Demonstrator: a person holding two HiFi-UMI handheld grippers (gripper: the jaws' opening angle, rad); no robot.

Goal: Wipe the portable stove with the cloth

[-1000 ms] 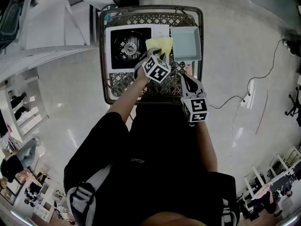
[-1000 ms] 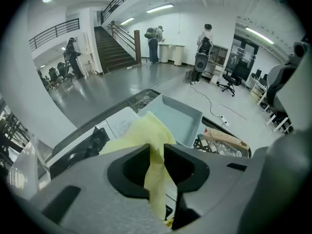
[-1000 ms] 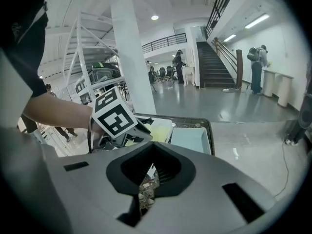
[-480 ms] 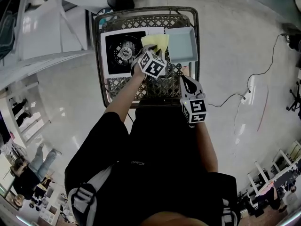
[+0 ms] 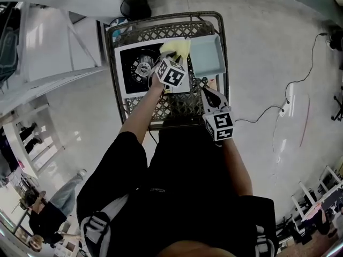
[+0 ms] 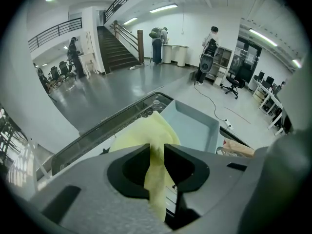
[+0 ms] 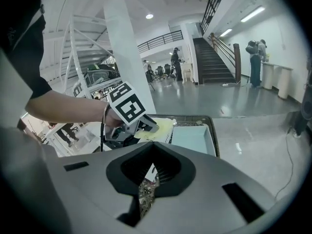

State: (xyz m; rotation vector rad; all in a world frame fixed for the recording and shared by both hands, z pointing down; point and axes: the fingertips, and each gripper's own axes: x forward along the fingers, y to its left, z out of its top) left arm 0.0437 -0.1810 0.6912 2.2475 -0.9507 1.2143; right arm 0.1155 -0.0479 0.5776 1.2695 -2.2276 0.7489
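Note:
In the head view, the white portable stove (image 5: 140,67) with its black burner sits on the left of a lattice-topped cart (image 5: 161,108). The yellow cloth (image 5: 176,47) lies over the stove's far right corner. My left gripper (image 5: 171,57) is shut on it. The left gripper view shows the cloth (image 6: 148,130) pinched between the jaws and hanging down through them. In the right gripper view, the left gripper (image 7: 150,126) holds the cloth (image 7: 164,126) over the cart. My right gripper (image 5: 207,91) is shut and holds nothing, near the cart's front right.
A grey-blue tray (image 5: 208,55) stands right of the stove, also seen as the tray (image 6: 191,126) and tray (image 7: 192,138). The cart's raised rim (image 5: 222,47) surrounds everything. A power cable (image 5: 292,92) lies on the glossy floor to the right. People stand far off near a staircase (image 6: 117,52).
My left gripper and the cloth have shifted slightly left over the stove's right part. The right gripper has hardly moved. The head camera's aim has drifted a little.

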